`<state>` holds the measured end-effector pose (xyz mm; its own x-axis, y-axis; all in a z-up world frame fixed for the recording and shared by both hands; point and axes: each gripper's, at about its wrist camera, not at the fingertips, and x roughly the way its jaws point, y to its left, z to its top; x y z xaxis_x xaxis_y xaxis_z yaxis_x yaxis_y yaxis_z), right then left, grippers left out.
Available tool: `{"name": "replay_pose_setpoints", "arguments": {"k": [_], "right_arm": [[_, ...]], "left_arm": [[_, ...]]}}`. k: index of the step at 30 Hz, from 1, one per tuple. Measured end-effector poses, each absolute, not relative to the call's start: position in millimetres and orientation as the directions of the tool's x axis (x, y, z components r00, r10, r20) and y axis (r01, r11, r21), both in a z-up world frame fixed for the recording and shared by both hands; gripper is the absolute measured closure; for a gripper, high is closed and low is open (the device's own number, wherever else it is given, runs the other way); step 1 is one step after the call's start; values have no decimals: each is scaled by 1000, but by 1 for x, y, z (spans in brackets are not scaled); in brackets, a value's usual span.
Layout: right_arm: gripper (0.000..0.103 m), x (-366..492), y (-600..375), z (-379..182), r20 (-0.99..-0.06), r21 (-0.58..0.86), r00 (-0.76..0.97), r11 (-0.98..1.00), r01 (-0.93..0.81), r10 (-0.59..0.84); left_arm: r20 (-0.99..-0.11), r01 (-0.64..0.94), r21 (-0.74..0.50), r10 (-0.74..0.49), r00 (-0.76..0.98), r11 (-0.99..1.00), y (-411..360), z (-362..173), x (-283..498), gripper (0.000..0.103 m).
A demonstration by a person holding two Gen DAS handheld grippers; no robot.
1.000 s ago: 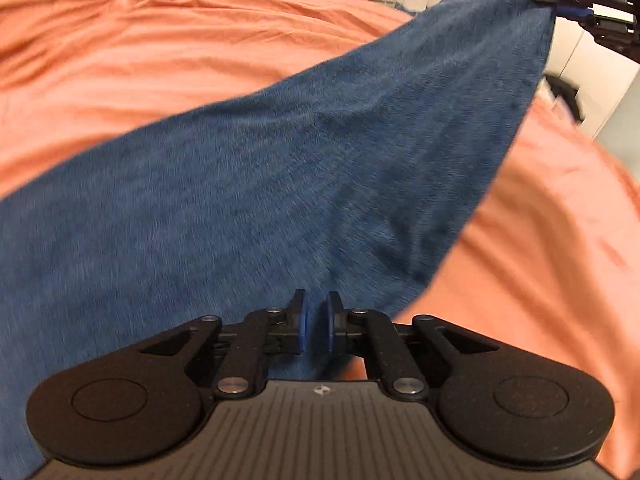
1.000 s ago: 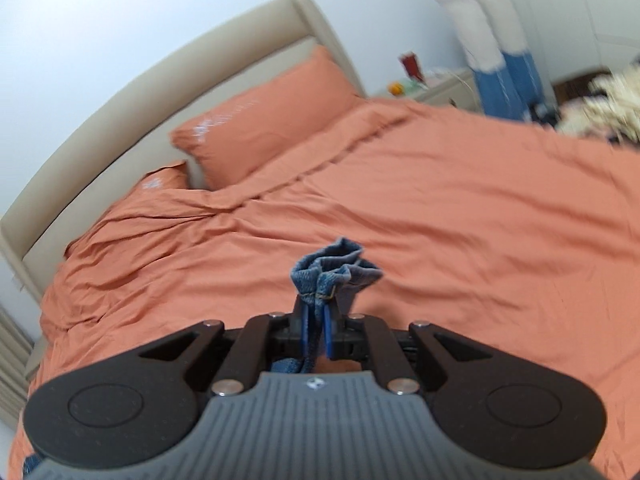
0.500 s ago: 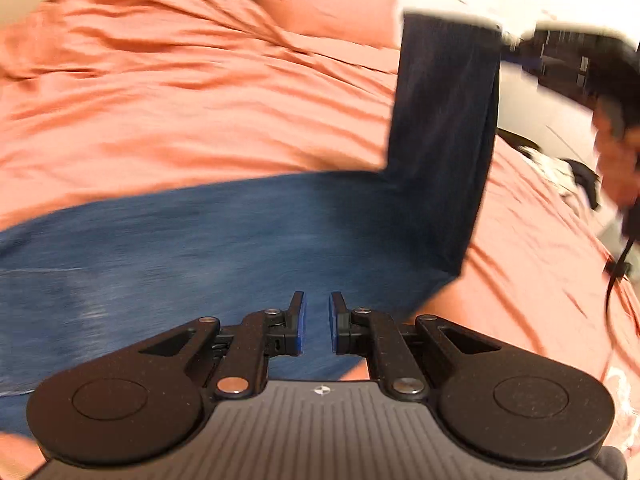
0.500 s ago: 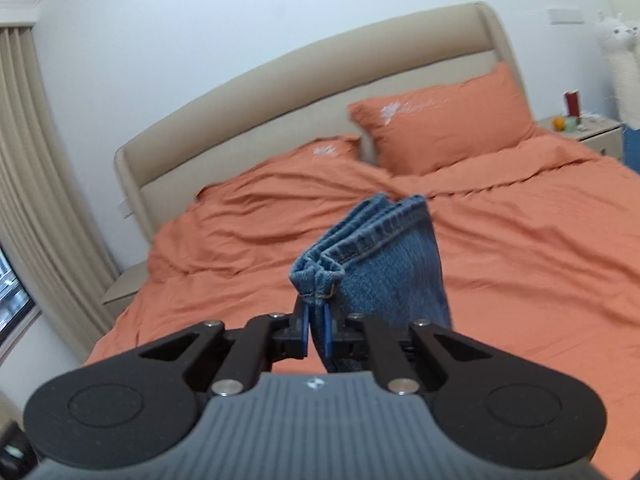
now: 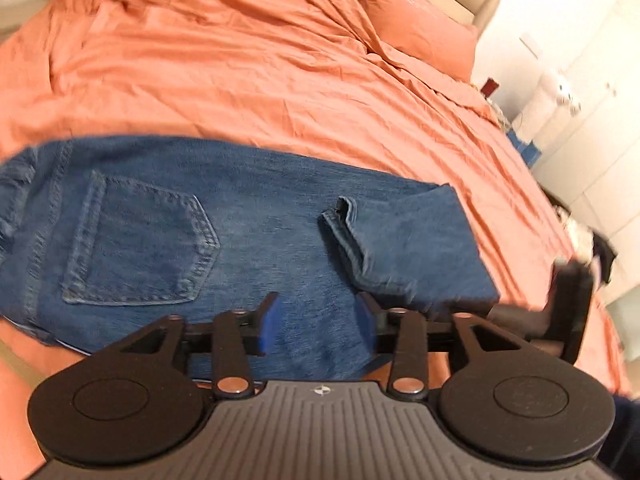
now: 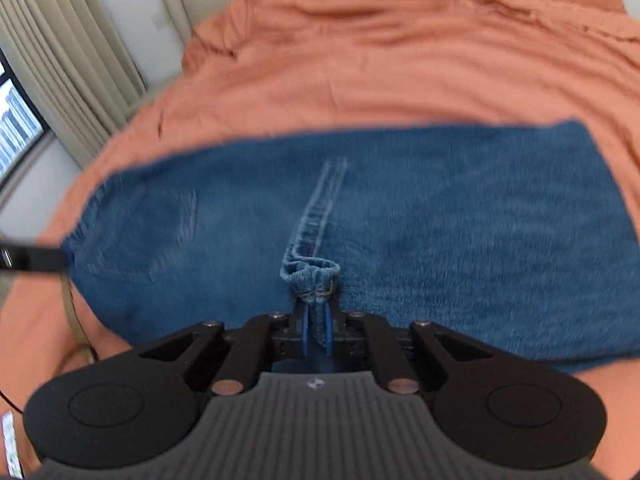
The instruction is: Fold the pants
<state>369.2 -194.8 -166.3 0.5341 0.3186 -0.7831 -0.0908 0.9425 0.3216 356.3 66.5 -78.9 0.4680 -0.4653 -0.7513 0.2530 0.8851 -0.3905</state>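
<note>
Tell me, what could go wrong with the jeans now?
The right gripper pinches only the bunched hem, so letting go might leave a lumpy corner. The folded leg end lies crooked across the jeans, so the fold may turn out uneven. The left gripper is open and holds nothing, so the denim could slide on the orange bedcover.

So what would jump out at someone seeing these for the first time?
The blue jeans spread across the orange bedding, back pocket up on the left, one leg end folded back over them on the right. In the right wrist view the right gripper pinches the bunched hem between blue pads. The left gripper hangs open over the denim, holding nothing.
</note>
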Motion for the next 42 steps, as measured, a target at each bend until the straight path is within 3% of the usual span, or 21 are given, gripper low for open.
{"name": "replay_pose_setpoints", "arguments": {"k": [2, 4, 7, 15, 16, 17, 18, 20, 22, 25, 28, 32, 36, 42], "right_arm": [[94, 377, -199, -165, -795, 325, 513, 941, -89, 323], [72, 379, -204, -160, -791, 372, 489, 924, -95, 368], [58, 375, -211, -137, -776, 341, 523, 932, -125, 354], [56, 381, -297, -123, -787, 188, 603, 982, 31, 132], [57, 380, -311, -126, -787, 184, 607, 982, 54, 114], [57, 378, -324, -128, -785, 177, 612, 981, 74, 96], [57, 376, -336, -130, -786, 166, 614, 982, 94, 74], [60, 373, -359, -135, -789, 143, 613, 981, 128, 35], [76, 372, -378, -139, -790, 123, 614, 982, 147, 7], [88, 373, -399, -141, -774, 114, 633, 980, 163, -16], [92, 385, -407, -138, -745, 131, 667, 979, 155, -6], [96, 411, -402, -143, -733, 132, 681, 981, 140, 2], [97, 450, -395, -155, -722, 133, 692, 981, 141, -1], [101, 508, -389, -182, -744, 96, 667, 984, 153, -31]], "left_arm": [[-738, 227, -453, -505, 448, 862, 64, -92, 367, 49], [-724, 208, -504, -541, 428, 838, 56, -105, 378, 43], [-710, 183, -540, -561, 425, 822, 42, -124, 392, 39], [-697, 48, -631, -593, 403, 774, 11, -188, 443, 38], [-706, 40, -623, -585, 399, 781, 8, -196, 448, 40], [-710, 38, -620, -581, 399, 783, 4, -201, 451, 52], [-709, 45, -618, -580, 401, 785, 2, -204, 453, 72], [-693, 106, -600, -581, 426, 793, -6, -199, 451, 93], [-671, 223, -524, -559, 487, 822, -18, -177, 441, 94], [-620, 405, -401, -569, 540, 822, -37, -134, 425, 94], [-586, 510, -254, -550, 595, 822, -47, -105, 416, 94], [-633, 501, -149, -471, 614, 853, -47, -121, 429, 94], [-706, 425, -180, -418, 572, 887, -41, -168, 445, 94], [-727, 389, -260, -445, 523, 884, -24, -201, 448, 92]]}}
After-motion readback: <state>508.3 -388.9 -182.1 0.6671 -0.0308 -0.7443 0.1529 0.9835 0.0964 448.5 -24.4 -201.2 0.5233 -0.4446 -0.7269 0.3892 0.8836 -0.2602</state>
